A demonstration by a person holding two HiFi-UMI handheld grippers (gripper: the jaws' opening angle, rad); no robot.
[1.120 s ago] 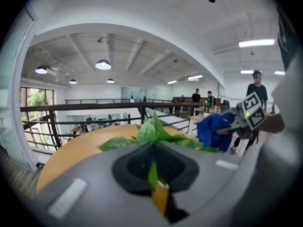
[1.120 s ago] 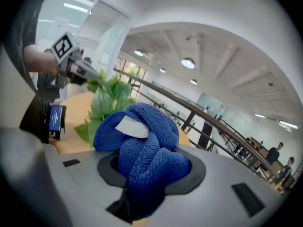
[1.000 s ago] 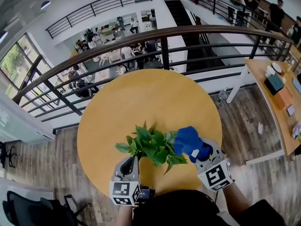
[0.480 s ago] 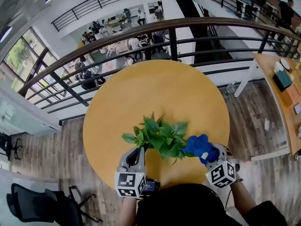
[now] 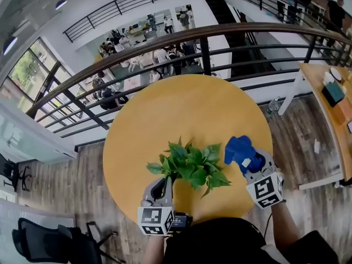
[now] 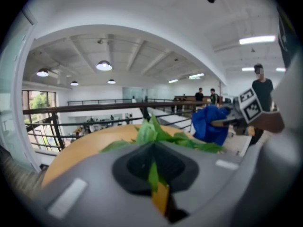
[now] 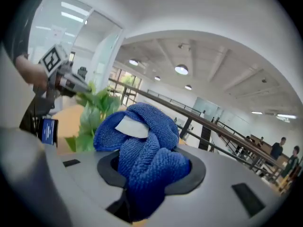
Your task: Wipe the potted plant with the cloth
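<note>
The left tool (image 5: 163, 183) pinches 1 leaf (image 6: 152, 176) at the near side of the potted plant (image 5: 190, 166) on the bench (image 5: 165, 120). The right tool (image 5: 251, 161) clamps the cloth (image 5: 240, 149) just right of the plant. A hard swipe could tear that leaf or topple the plant.

one round table (image 5: 165, 120) and one curved railing (image 5: 205, 54) behind it. one plant (image 5: 190, 164) on the table, its leaves too crowded to count. two grippers, a left gripper (image 5: 163, 183) and a right gripper (image 5: 252, 163), with two marker cubes (image 5: 154, 221), one on each. one blue cloth (image 5: 240, 147) with one white tag (image 5: 246, 162). one small screen (image 5: 181, 221). one black chair (image 5: 44, 243). one second table (image 5: 324, 120), the bits on it too small to count. four round lamps (image 6: 104, 65) in the left gripper view, and three people (image 6: 262, 84) standing there past the railing. on the floor below, many more people, too small to count.
</note>
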